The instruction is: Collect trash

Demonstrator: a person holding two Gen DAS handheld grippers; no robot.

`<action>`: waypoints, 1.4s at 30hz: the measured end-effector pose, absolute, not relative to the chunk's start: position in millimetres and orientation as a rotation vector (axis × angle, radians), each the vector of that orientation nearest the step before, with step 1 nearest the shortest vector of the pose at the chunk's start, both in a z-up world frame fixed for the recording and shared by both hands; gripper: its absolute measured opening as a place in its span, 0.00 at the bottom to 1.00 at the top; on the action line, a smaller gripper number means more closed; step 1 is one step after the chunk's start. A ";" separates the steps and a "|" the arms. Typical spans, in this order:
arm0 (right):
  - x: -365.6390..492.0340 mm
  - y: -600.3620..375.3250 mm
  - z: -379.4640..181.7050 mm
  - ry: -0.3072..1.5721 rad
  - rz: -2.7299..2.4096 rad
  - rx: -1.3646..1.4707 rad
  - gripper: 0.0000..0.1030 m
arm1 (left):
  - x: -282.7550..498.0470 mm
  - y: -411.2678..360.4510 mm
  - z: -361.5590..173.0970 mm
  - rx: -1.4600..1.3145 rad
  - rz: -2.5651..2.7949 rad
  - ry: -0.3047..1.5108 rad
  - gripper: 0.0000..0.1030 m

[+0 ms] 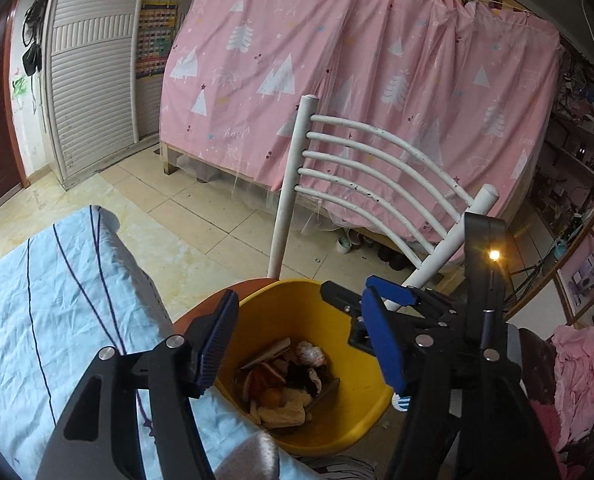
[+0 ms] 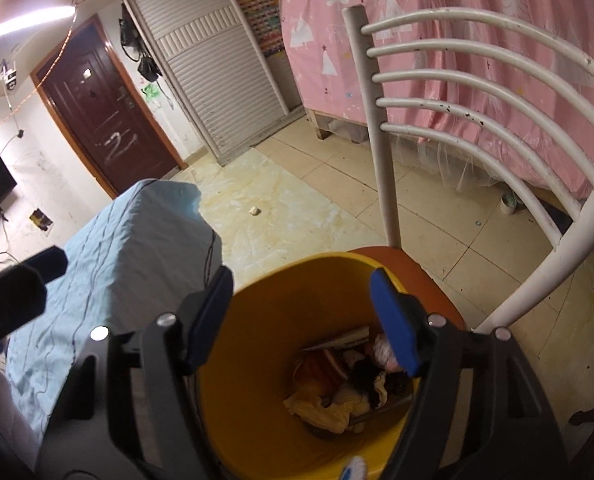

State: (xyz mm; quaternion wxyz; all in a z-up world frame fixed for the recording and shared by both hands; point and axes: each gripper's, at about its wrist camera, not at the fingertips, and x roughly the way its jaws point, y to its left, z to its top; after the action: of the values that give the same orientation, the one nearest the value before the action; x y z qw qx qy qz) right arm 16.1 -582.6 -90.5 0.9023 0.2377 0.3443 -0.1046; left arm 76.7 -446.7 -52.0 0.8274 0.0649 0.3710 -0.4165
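Observation:
A yellow bin stands on the red seat of a white chair. It holds mixed trash: wrappers, peel and crumpled paper. My left gripper is open and empty above the bin's mouth. The right gripper shows in the left wrist view just past the bin's right rim. In the right wrist view the same bin lies below my right gripper, which is open and empty over the trash. A small crumpled white scrap lies on the floor.
A table with a light blue cloth stands left of the chair. A pink curtained bed fills the back. A white cup sits under it. A brown door and a white wardrobe are at the far left.

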 end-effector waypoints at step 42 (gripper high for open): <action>38.7 -333.7 14.0 0.569 0.249 0.200 0.94 | 68.3 -157.8 -14.9 -0.043 -0.175 0.640 0.66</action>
State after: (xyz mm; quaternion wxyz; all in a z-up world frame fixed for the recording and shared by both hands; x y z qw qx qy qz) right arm 38.7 -333.7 14.0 0.9472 0.0982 0.2795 0.1223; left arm 68.3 -157.8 -14.9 0.9453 -0.0213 0.3141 -0.0860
